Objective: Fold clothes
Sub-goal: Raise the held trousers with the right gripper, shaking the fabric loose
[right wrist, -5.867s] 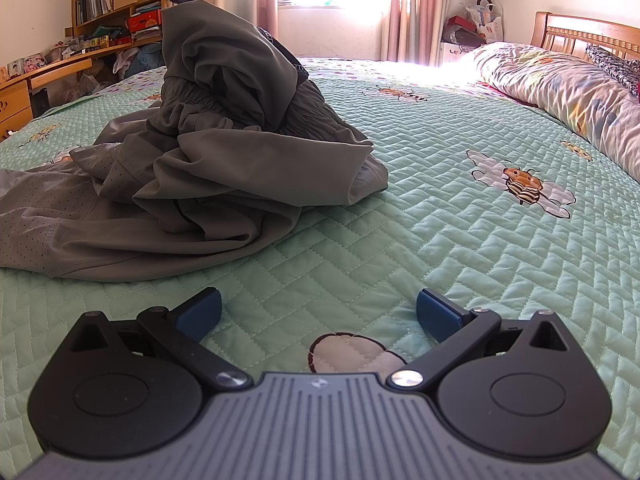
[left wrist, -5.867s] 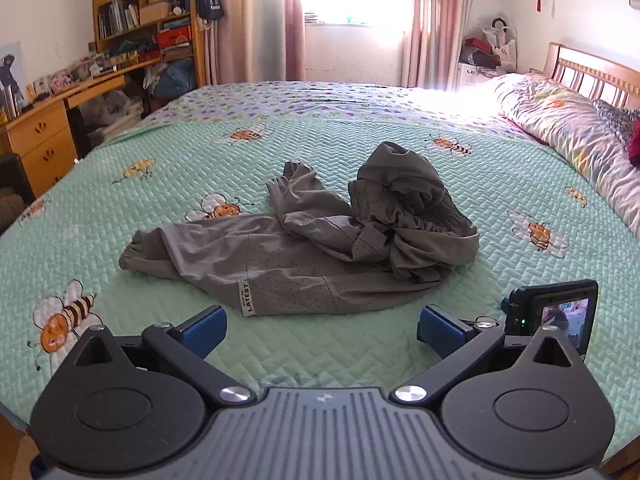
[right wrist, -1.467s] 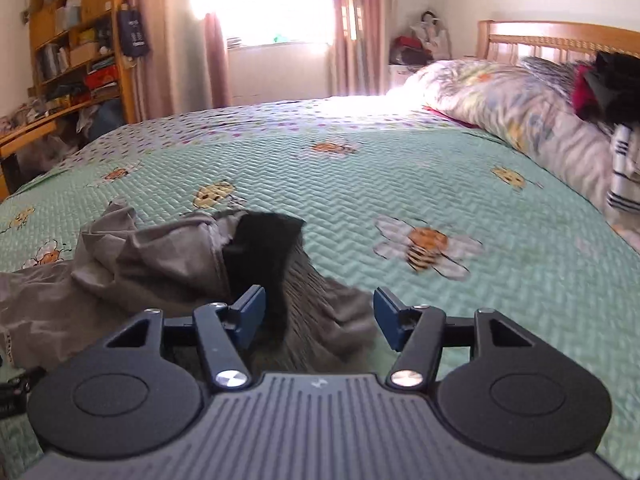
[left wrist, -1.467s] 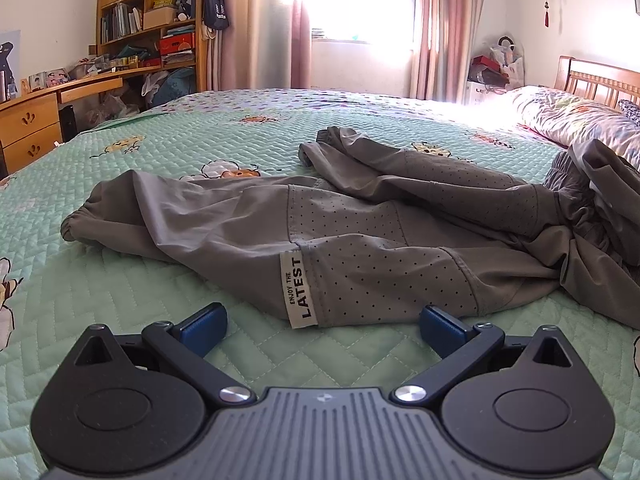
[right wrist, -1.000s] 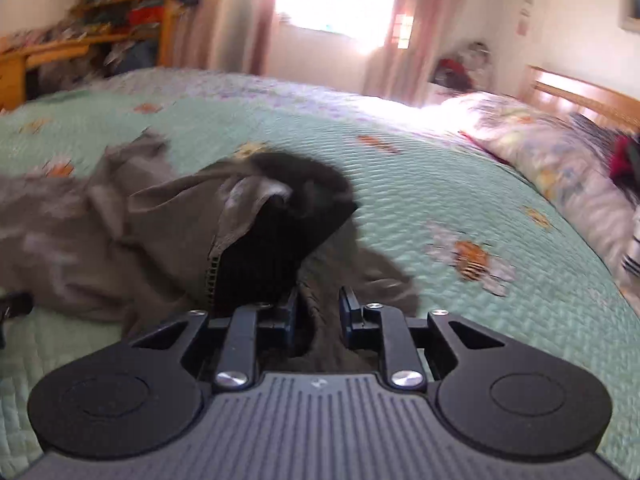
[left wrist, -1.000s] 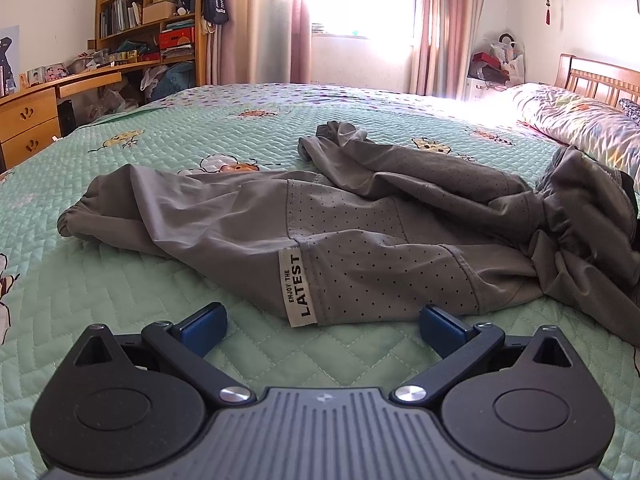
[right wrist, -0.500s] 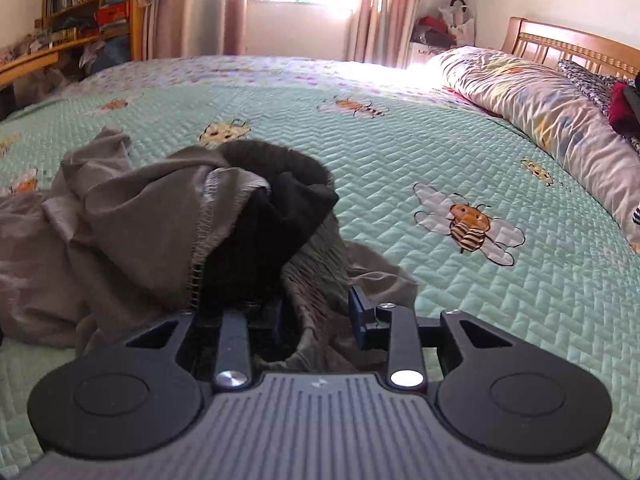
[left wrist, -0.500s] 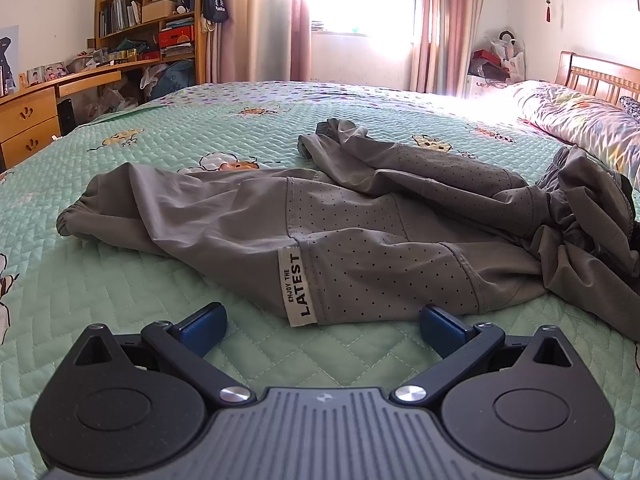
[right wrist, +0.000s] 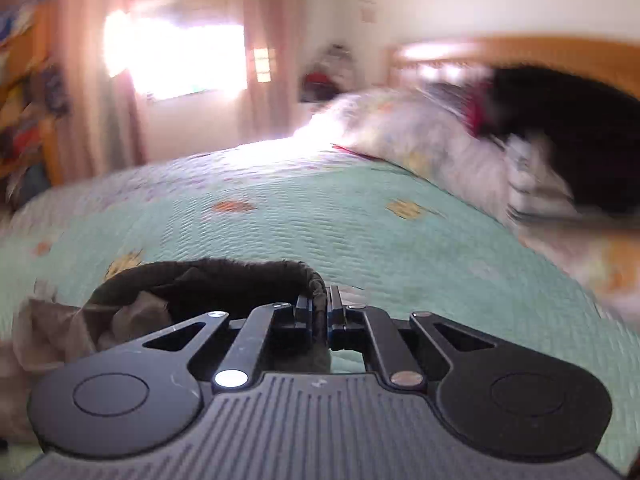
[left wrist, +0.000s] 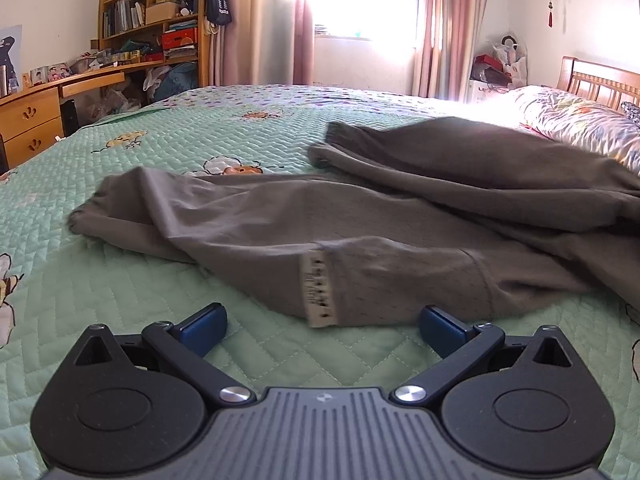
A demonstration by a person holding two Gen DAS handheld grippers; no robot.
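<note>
The right gripper [right wrist: 318, 312] is clamped on the dark waistband [right wrist: 224, 270] of the grey trousers [left wrist: 360, 220], the elastic edge pinched between its pads. The left gripper [left wrist: 320, 324] hovers with its jaws wide apart and nothing in them, just short of the near leg, where a white label [left wrist: 318, 288] sits on the seam.

The trousers lie across the bed [left wrist: 140, 292], one leg stretched toward the left cuff [left wrist: 86, 214], the other leg crossing behind it toward the pillow [left wrist: 580, 124]. The step in hand looks like spreading the garment flat before any fold. To do it well, the right gripper should pull the waistband away from the cuffs, low and steady, so the legs draw straight rather than bunch. The left gripper would best take the opposite side of the waistband, or pin a cuff, to give tension from both ends. A thin pinch on elastic may slip under a hard tug.

The right view is blurred. Dark clothes [right wrist: 580, 140] lie piled by the headboard [right wrist: 520, 52], near enough to the pull's path to catch. A desk [left wrist: 40, 112] and bookshelf [left wrist: 152, 12] stand beyond the bed, well clear.
</note>
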